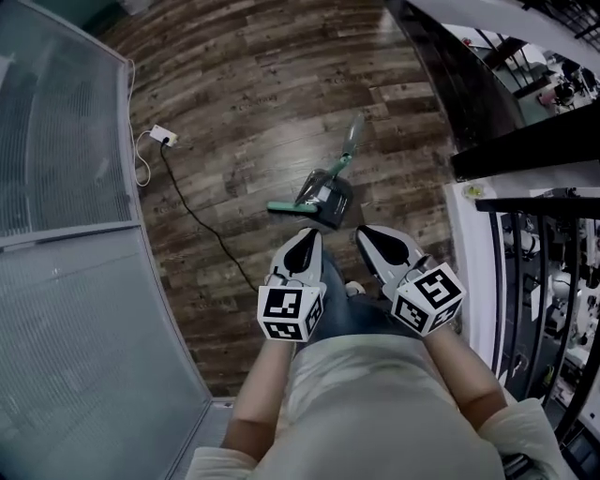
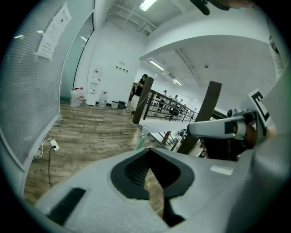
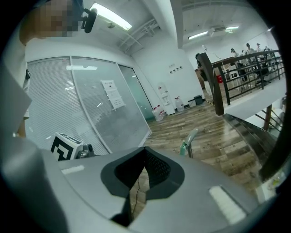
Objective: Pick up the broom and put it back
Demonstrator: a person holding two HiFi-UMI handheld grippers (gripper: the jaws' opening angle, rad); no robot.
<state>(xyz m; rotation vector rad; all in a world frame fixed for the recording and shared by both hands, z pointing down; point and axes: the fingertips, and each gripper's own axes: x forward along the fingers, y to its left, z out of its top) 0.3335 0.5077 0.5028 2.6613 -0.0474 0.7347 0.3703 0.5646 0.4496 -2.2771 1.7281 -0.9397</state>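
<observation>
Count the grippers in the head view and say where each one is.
2. The left gripper is held over the wood floor, just short of the broom; the right gripper is beside it on its right, nearer the railing. Neither is hidden.

I looked down on a dark wood-plank floor (image 1: 262, 112) that spread away to the far wall. On the left stood a frosted glass partition (image 1: 56, 141) in a pale frame, with sheets of paper (image 2: 53, 27) stuck to it. Near its foot lay a white power strip (image 1: 163, 137), and a black cable (image 1: 197, 220) trailed from it across the boards. On the right a black railing (image 1: 553, 281) ran beside a white ledge (image 1: 469, 281). The far wall (image 2: 109, 68) was white, with large water jugs (image 2: 76, 96) standing at its base. Strip lights (image 2: 146, 4) shone on the white ceiling. People (image 2: 142, 84) stood far off by the railing.
</observation>
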